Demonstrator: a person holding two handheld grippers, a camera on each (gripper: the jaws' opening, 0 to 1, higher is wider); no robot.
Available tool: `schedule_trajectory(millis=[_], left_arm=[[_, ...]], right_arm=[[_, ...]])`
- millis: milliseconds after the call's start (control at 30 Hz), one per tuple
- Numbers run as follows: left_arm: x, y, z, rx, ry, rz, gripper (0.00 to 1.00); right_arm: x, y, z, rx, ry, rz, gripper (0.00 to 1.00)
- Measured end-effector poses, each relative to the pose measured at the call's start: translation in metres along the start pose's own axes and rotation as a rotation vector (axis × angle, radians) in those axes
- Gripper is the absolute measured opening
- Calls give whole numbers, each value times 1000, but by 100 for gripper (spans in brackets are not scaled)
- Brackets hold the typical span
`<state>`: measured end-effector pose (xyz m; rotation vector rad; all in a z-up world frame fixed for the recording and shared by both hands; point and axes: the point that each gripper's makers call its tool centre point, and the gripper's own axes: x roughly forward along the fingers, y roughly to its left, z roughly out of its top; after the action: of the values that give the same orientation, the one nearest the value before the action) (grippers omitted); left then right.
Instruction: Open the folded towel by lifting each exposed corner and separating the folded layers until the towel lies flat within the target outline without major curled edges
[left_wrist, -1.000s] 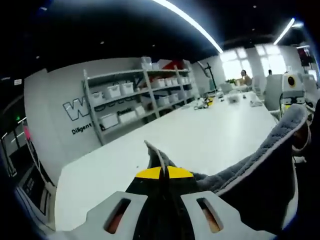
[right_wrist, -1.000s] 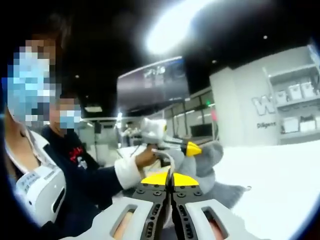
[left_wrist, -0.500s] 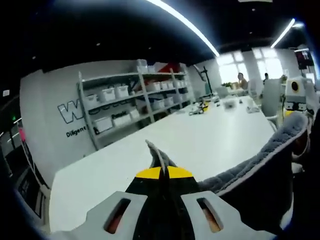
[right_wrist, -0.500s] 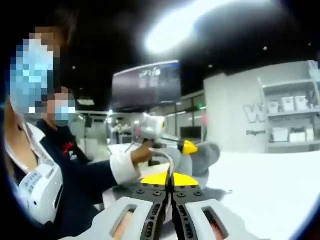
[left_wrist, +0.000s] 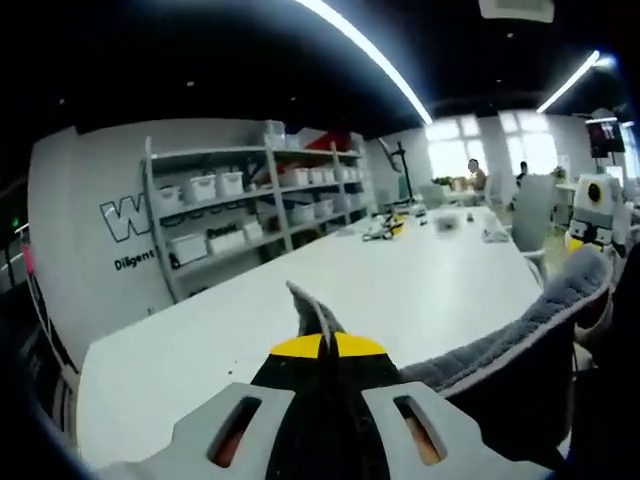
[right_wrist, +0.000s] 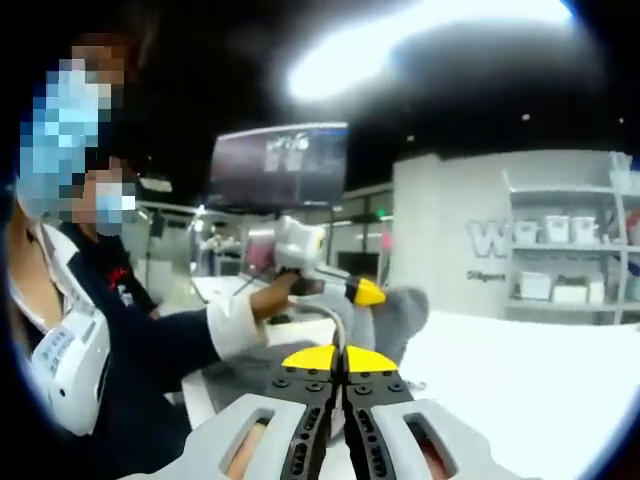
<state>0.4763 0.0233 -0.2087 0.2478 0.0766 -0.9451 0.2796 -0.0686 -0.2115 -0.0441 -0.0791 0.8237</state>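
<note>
both grippers are clenched on the grey towel (left_wrist: 520, 350), left gripper (left_wrist: 322, 345) and right gripper (right_wrist: 342, 360) each pinching an edge, so the cloth hangs stretched toward 3 o'clock above the white table (left_wrist: 250, 320), probably to separate the folds.

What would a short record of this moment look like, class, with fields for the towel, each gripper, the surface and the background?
towel: grey towel, lifted off the table and stretched between the two grippers
left gripper: left gripper, jaws shut on a towel edge
right gripper: right gripper, jaws shut on the towel
surface: white table, bare beneath the towel
background: shelving unit holding white bins against a grey wall
progress: towel held up in the air, not yet laid flat
</note>
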Motion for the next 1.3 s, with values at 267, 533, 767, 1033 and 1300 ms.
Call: schedule_trajectory(millis=[267,533,767,1033,1300], left_arm=[[13,-13,9,-17,-26,-33,2],[32,-31,27,6,-58,-63,2],[51,-47,35,34,-77,-81,2],[65,-62,51,8,-116,-139,1],[85,-72,58,47,-127,-163,1]], right_arm=[[-18,-15,5,-24,9,-45,0],[-36,-25,6,-47,26,-88,0],[-49,-33,8,-65,54,-112,0],[-64,-46,12,-116,60,-176,0],[-79,-60,12,-114,73,-212,0]])
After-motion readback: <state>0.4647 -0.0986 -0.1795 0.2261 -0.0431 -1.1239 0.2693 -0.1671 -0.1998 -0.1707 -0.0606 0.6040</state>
